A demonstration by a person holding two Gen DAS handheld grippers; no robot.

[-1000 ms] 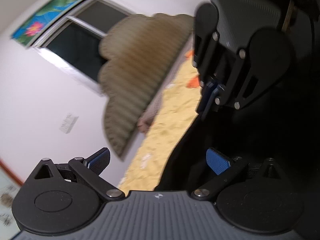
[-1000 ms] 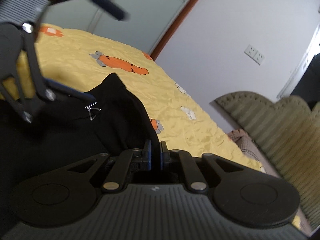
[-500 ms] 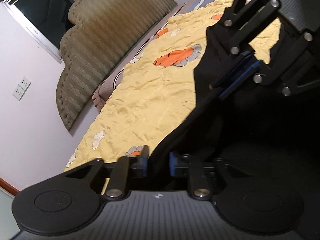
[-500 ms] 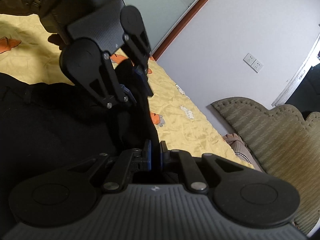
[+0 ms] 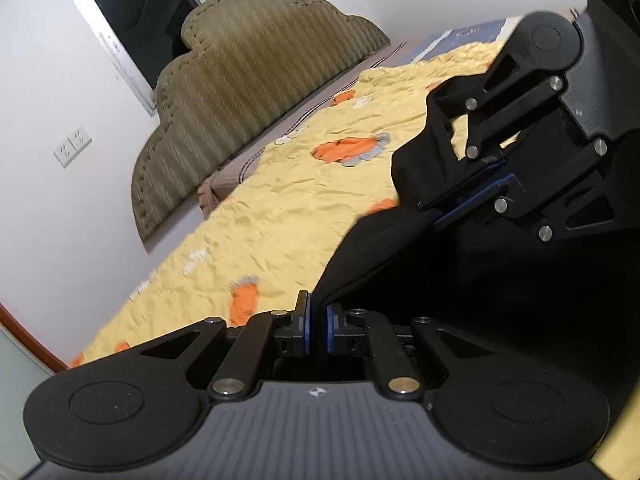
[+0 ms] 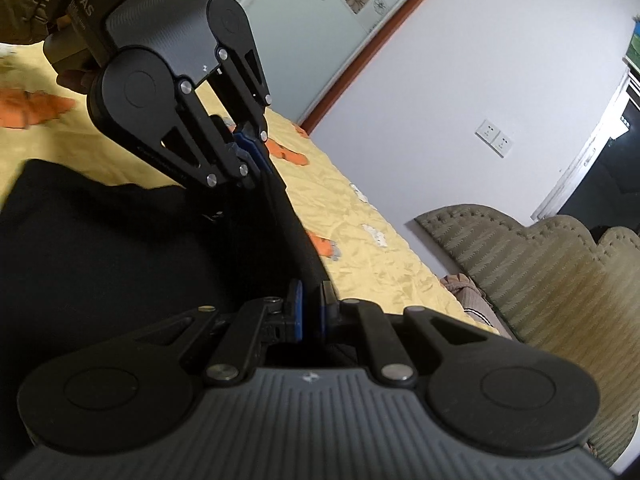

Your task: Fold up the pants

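Note:
Black pants (image 5: 460, 280) lie on a yellow bedspread with orange flower prints (image 5: 280, 200). My left gripper (image 5: 317, 320) is shut on an edge of the pants, and the cloth runs taut from it toward my right gripper (image 5: 468, 196), which pinches the same edge farther along. In the right wrist view my right gripper (image 6: 311, 312) is shut on the black fabric (image 6: 120, 248), and a stretched band of it leads up to the left gripper (image 6: 250, 148), held by a hand at the upper left. Most of the pants spread dark below both tools.
An olive padded headboard (image 5: 248, 92) stands against the white wall, with a dark window (image 5: 160, 12) above it and a wall socket (image 5: 73, 146) to its left. A wood-trimmed door with flower stickers (image 6: 320, 12) is behind the bed. Bare bedspread (image 6: 360, 232) stretches toward the headboard.
The left gripper's jaws went from wide open to shut on the pants' edge. It swung round from facing the wall to facing along the bed. The right gripper kept its grip.

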